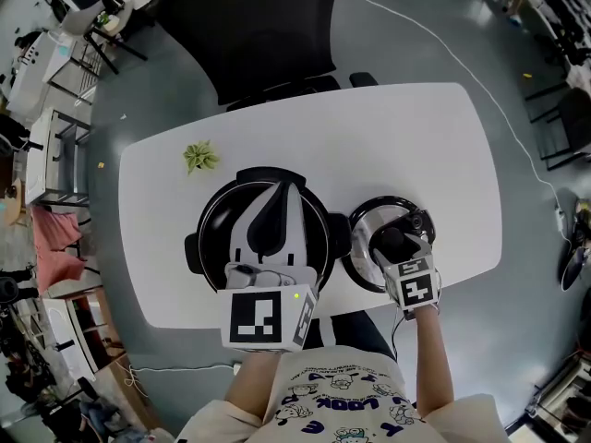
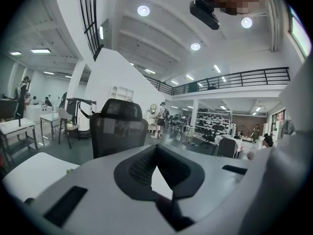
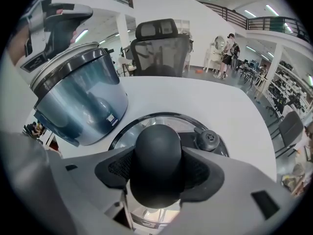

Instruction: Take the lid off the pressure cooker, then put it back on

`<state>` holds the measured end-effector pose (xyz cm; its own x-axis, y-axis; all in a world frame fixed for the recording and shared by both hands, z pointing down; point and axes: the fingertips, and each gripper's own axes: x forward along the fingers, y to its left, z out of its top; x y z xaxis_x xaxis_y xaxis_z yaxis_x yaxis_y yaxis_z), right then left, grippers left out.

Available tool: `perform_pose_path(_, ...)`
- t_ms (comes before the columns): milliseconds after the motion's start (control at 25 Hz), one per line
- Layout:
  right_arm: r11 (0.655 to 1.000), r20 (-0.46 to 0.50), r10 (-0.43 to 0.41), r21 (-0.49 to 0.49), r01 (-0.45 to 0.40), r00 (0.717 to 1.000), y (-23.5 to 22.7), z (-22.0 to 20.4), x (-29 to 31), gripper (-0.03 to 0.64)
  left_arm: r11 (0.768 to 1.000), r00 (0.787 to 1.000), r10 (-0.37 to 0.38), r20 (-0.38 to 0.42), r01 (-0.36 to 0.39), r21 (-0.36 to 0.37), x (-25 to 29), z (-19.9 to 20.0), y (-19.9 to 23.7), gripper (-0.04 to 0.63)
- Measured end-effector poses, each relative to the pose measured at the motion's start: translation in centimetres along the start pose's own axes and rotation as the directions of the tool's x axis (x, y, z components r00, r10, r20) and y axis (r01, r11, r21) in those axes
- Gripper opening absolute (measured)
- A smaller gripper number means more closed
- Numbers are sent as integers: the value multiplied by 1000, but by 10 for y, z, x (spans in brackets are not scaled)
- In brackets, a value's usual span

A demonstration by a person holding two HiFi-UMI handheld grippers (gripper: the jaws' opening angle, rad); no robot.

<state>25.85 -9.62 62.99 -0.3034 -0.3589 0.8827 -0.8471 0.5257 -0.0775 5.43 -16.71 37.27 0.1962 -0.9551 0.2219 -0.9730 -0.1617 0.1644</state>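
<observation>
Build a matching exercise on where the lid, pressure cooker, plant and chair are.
1 lid
2 pressure cooker
3 plant
4 chair

a on the floor beyond the table
b on the table, far left part
c open-topped, on the table's near side
d lying on the table, right of the cooker

Pairs: 1-d, 2-c, 3-b, 4-a

White table (image 1: 416, 155), small plant (image 1: 199, 157), office chair (image 1: 268, 26)

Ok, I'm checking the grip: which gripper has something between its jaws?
The right gripper: its jaws are closing around the black lid knob. The left gripper is shut, empty, over the pot.
</observation>
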Motion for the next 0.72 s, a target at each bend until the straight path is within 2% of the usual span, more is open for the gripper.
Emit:
perform_pose_path(240,1000,-5,-5,-12,4,1000,-1,0,-1,299,1000,1000,1,-9,-1,0,-1,-3,-2,14)
perform_pose_path(720,1000,46,-6,2,6,999,-2,2,-1,295,999,999,37,-12,-37,-6,-6,-6,11,14)
